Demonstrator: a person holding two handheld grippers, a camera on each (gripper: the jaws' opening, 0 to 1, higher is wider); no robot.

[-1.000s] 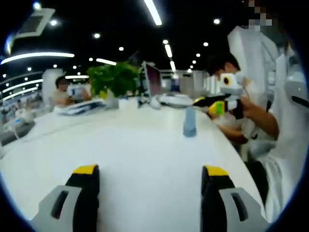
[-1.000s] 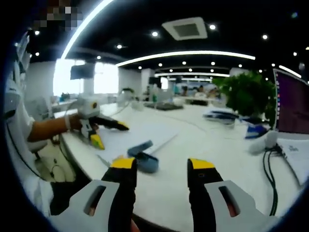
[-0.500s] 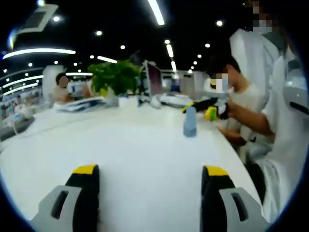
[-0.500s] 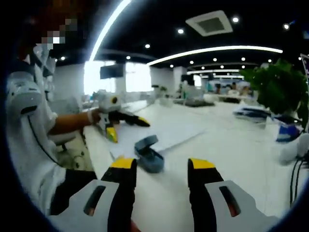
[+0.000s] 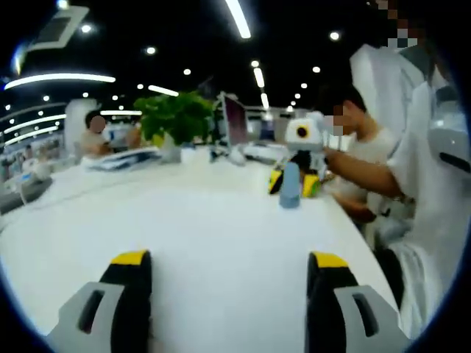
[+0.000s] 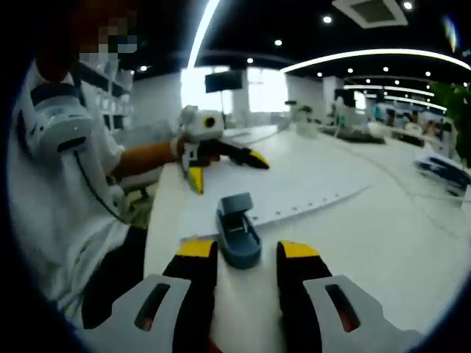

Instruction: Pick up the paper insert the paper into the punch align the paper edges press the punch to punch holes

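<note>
White table (image 5: 213, 243) runs across both views. In left gripper view: green plant (image 5: 175, 118) at 11 o'clock on far end, monitor (image 5: 234, 121) just right of it, papers (image 5: 121, 162) at 10 o'clock, seated person (image 5: 94, 136) behind them. Ceiling strip lights (image 5: 239, 16) at 12. In right gripper view: wall screen (image 6: 224, 81) at 12 o'clock, ceiling vent (image 6: 372, 10) at 1, bright window (image 6: 268, 90) w/ desks far back
</note>
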